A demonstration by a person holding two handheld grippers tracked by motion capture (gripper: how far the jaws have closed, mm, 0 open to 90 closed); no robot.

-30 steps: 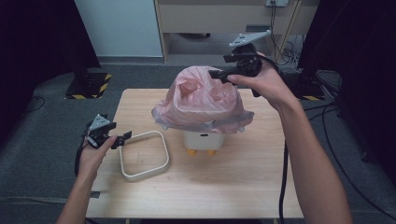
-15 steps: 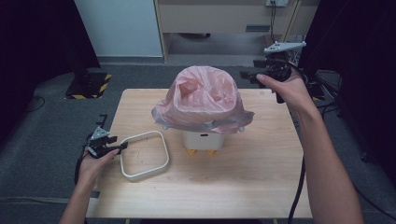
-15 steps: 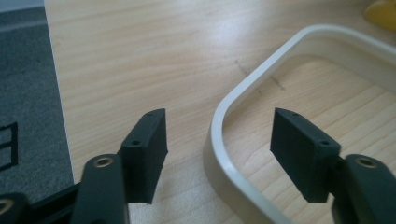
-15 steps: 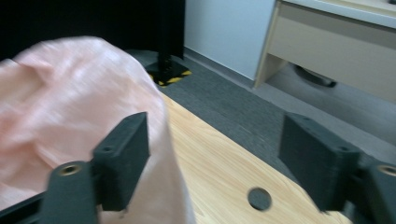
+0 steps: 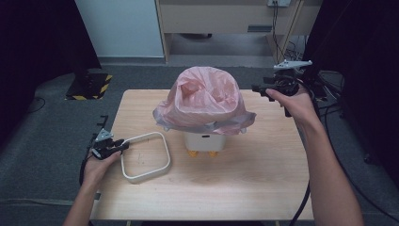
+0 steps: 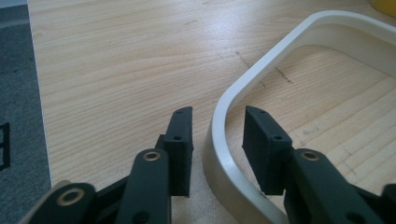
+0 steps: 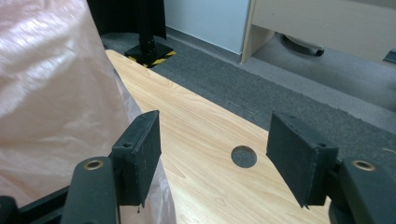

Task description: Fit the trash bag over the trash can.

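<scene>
A pink plastic bag (image 5: 204, 99) billows over a small white bin (image 5: 205, 141) with orange feet at the table's middle. A white rounded-square ring (image 5: 166, 155) lies flat on the table to the bin's left. My left gripper (image 5: 123, 145) is at the ring's left corner. In the left gripper view its open jaws (image 6: 219, 135) straddle the ring's wall (image 6: 280, 51) with a gap on each side. My right gripper (image 5: 258, 88) hovers open to the right of the bag, pointing at it. In the right gripper view its jaws (image 7: 215, 149) hold nothing, and the bag (image 7: 46, 93) is at the left.
The wooden table (image 5: 263, 188) has bare room at the front and right. A round cable hole (image 7: 243, 157) sits in the tabletop near the far right. Grey carpet surrounds the table, with a black stand base (image 5: 89, 84) at the far left.
My right gripper has drawn back to the right, away from the bag's top edge. My left gripper has come down onto the ring's left corner.
</scene>
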